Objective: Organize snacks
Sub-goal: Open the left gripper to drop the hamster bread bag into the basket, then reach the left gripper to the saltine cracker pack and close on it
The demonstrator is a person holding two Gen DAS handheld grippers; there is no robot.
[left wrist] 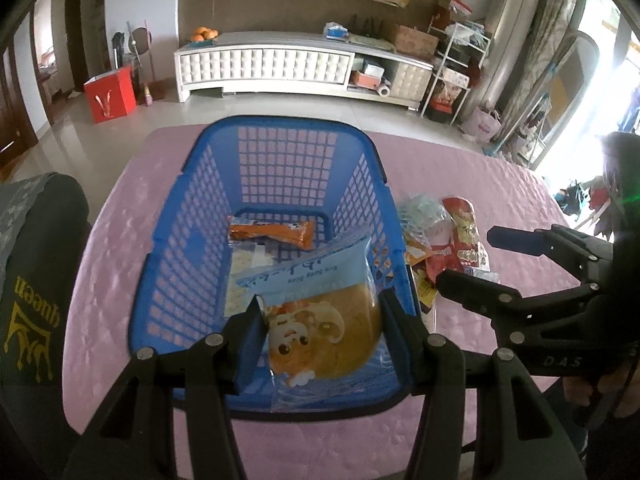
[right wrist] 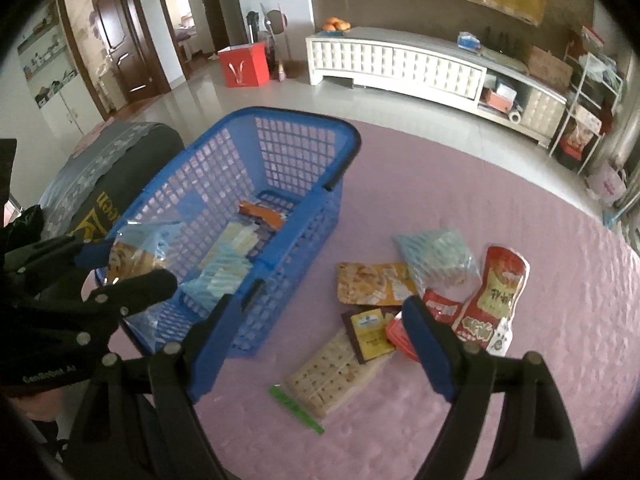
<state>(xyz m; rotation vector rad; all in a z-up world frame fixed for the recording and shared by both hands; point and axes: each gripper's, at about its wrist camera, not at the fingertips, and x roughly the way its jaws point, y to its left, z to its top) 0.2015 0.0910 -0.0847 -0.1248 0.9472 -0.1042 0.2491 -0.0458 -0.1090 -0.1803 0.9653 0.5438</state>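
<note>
Left wrist view, left tongs [left wrist: 320, 320] clamping bread packet [left wrist: 324, 320] over basket [left wrist: 180, 264], right tongs [right wrist: 320, 336] wide, empty.

Both wrist views steeply downward, close over table; shared: blue basket [left wrist: 280, 216] [right wrist: 256, 216], far white cabinet [left wrist: 264, 66].

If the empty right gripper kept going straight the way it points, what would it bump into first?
Probably the cracker pack on the pink cloth, lying between the right gripper's open fingers; depth is hard to judge.
</note>
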